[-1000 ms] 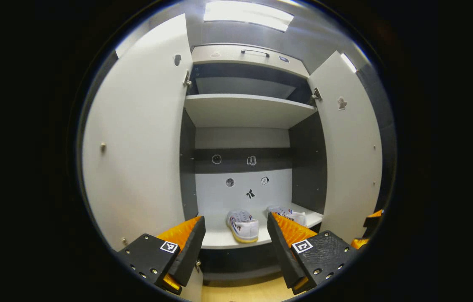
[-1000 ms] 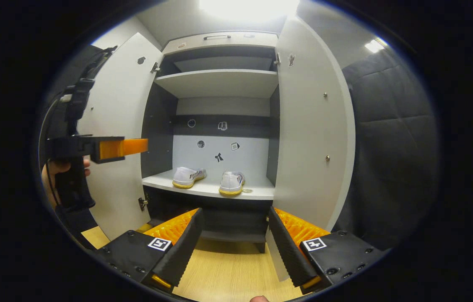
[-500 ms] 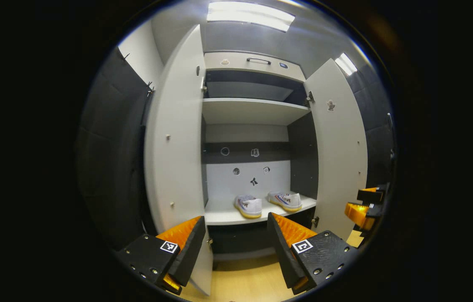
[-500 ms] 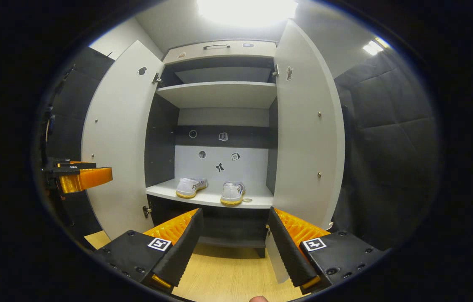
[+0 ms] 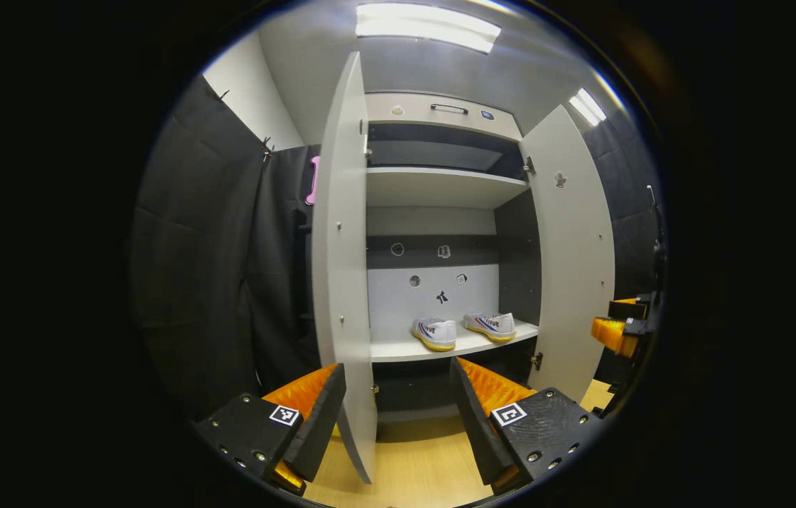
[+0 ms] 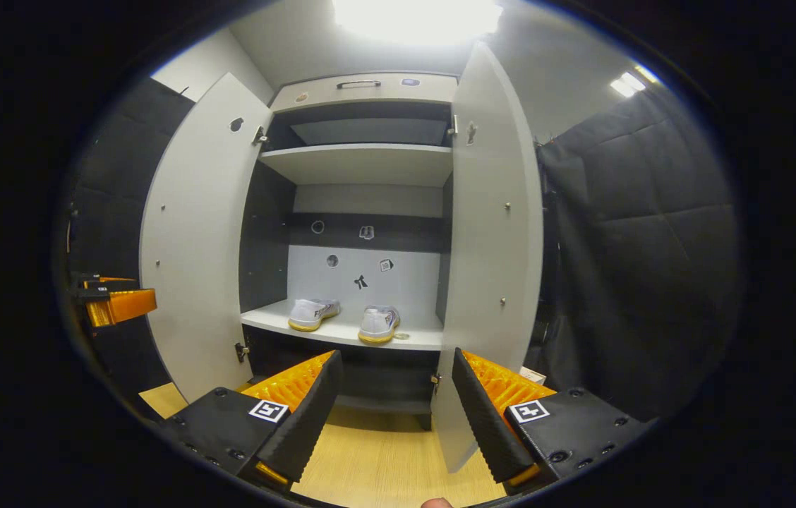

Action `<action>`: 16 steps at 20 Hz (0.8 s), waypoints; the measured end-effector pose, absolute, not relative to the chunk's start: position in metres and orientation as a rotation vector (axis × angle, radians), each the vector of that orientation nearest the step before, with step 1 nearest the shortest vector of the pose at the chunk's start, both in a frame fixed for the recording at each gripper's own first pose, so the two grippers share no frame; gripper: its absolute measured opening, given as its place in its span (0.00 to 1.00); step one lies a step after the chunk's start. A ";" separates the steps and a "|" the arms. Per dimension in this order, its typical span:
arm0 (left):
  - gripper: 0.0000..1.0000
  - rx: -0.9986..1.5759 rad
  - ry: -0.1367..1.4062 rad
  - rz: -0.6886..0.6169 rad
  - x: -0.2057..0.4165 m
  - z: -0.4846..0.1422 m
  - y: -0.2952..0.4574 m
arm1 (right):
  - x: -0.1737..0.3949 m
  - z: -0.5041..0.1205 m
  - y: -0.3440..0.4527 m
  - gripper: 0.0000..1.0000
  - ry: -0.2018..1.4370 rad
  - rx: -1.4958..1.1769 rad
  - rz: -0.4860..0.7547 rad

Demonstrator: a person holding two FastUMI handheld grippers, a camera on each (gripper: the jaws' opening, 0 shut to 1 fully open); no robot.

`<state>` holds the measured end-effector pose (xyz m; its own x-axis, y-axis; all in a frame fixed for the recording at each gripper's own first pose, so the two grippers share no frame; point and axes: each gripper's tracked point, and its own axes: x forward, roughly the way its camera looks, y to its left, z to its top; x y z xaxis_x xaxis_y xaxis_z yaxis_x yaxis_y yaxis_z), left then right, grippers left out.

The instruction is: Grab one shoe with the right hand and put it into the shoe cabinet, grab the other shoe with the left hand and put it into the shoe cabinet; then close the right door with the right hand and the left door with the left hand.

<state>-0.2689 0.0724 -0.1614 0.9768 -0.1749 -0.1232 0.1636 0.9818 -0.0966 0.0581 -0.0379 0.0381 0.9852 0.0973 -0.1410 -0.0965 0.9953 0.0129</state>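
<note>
Two white shoes with yellow soles (image 5: pixel 435 333) (image 5: pixel 490 325) stand side by side on the lower shelf (image 5: pixel 405 349) of the open shoe cabinet. In the right gripper view the same shoes (image 6: pixel 312 313) (image 6: pixel 378 323) rest on that shelf (image 6: pixel 341 333). The left door (image 5: pixel 341 268) (image 6: pixel 193 240) and the right door (image 5: pixel 571 261) (image 6: pixel 490 240) both stand open. My left gripper (image 5: pixel 394 416) is open and holds nothing, just in front of the left door's edge. My right gripper (image 6: pixel 394 416) is open and holds nothing, beside the right door's lower edge. Each gripper shows at the other view's rim (image 5: pixel 617 328) (image 6: pixel 112 303).
Above the shoes is a bare upper shelf (image 6: pixel 363 159), and a drawer front with a handle (image 5: pixel 449 108) tops the cabinet. Light wooden floor (image 6: pixel 377 466) lies in front. Black quilted cloth (image 6: pixel 638 247) hangs on both sides of the cabinet.
Both grippers have drawn back from the cabinet, so it looks smaller. The left gripper has shifted left, so the left door is now seen nearly edge-on. The shoes have not moved.
</note>
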 end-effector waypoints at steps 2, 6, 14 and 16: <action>0.80 -0.080 0.145 -0.164 -0.271 -0.168 0.077 | 0.058 0.046 -0.059 0.98 0.138 0.027 0.049; 0.80 -0.089 0.155 -0.150 -0.273 -0.177 0.086 | 0.063 0.054 -0.112 0.96 0.135 0.000 -0.081; 0.80 -0.069 0.146 -0.108 -0.279 -0.177 0.107 | 0.087 0.071 -0.199 0.96 0.117 -0.031 -0.340; 0.80 -0.073 0.154 -0.097 -0.281 -0.180 0.112 | 0.096 0.075 -0.215 0.96 0.100 -0.044 -0.402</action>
